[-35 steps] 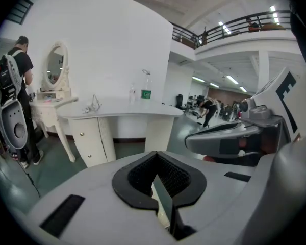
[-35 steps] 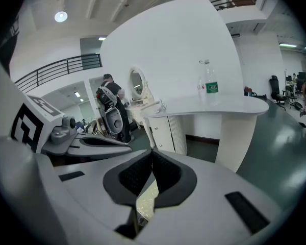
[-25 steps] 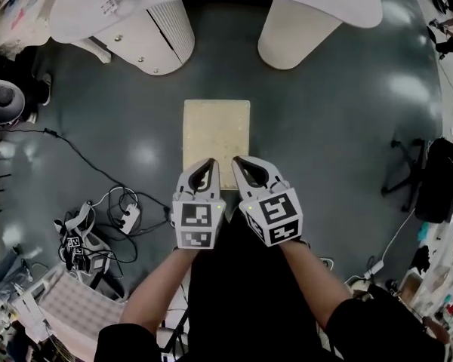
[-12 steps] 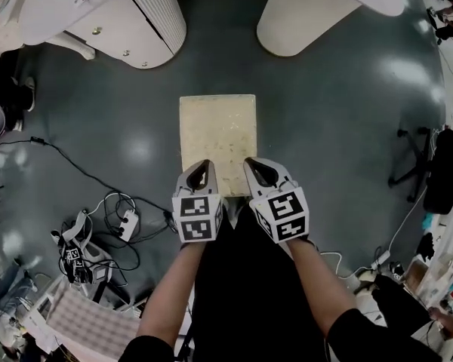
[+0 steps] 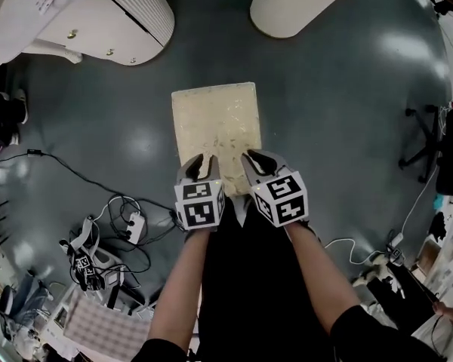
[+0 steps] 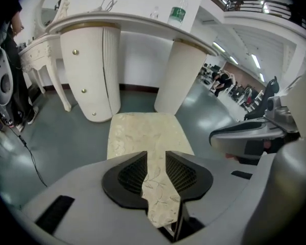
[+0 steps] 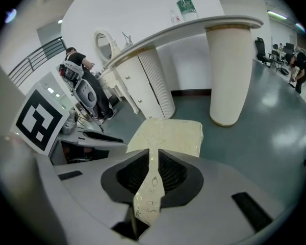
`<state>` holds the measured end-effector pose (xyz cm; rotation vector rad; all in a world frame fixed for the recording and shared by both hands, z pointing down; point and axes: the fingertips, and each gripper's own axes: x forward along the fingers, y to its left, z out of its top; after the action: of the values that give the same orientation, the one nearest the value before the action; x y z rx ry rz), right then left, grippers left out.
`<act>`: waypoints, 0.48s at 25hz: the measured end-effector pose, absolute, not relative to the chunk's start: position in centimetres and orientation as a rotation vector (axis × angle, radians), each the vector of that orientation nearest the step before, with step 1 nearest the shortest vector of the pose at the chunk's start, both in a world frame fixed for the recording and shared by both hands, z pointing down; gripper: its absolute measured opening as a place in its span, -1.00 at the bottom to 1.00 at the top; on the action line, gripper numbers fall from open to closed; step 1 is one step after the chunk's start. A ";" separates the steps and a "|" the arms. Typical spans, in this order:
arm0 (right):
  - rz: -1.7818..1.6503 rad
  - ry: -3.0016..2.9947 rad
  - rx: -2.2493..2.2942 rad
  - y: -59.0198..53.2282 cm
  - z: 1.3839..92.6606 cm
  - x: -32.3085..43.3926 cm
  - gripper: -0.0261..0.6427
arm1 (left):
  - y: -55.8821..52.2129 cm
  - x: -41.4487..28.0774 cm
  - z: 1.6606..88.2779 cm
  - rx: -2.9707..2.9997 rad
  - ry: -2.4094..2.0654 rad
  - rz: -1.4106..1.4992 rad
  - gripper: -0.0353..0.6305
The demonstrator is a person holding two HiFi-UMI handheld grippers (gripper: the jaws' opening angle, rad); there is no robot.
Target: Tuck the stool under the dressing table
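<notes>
**Subject of task.** The stool, with a cream, leaf-patterned rectangular seat, stands on the grey floor on the near side of the dressing table. It is fully out in the open. No part of the seat lies under the table top. It sits roughly in line with the knee gap between the drawer pedestal on the left and the plain round pedestal on the right, with bare floor between the seat's far edge and both.

**Tongs.** The left gripper and the right gripper are side by side over the near edge of the seat, both angled downward.
- Left gripper: the jaws are opening and stand narrowly apart. The seat fabric shows through the gap, but it lies beyond the jaws and is not clamped.
- Right gripper: the jaws are together apart from a thin slit, and they hold nothing.
- No view settles whether either tip touches the seat.

**Progress.** Judged as barely begun. The approach to the near edge is made, but the stool has not been shifted toward the table.

**Remaining.** The near edge has to be gripped or pressed. The stool then has to be slid away from the person, straight into the knee gap, until the seat sits beneath the top.

**Other observations.**
- A water bottle stands on the table top.
- A tangle of cables lies on the floor to the near left, well clear of the stool's likely path.
</notes>
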<state>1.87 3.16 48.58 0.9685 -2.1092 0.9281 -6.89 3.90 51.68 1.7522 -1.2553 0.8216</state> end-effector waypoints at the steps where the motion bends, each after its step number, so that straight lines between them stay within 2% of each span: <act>1: 0.951 -2.096 0.958 3.2 49.4 2.1 -0.81 | 4.1 -7.3 52.4 1.733 -1.250 0.828 -0.51; 2: 0.972 -2.080 0.940 3.4 50.2 2.4 -0.55 | 4.2 -7.7 53.1 1.714 -1.242 0.832 -0.47; 3: 0.985 -2.063 0.918 3.5 51.1 2.8 -0.45 | 4.4 -8.1 53.7 1.694 -1.232 0.833 -0.43; 8: 0.964 -1.996 0.862 4.0 54.6 5.0 -0.30 | 4.4 -10.9 56.7 1.582 -1.208 0.864 -0.16; 12: 1.112 -1.982 0.868 4.2 56.7 5.5 -0.20 | 4.3 -12.8 58.8 1.521 -1.175 0.886 0.04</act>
<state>5.47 4.23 56.65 0.8679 -1.9819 1.1117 -12.79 4.33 58.83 1.5210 -1.1749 0.8865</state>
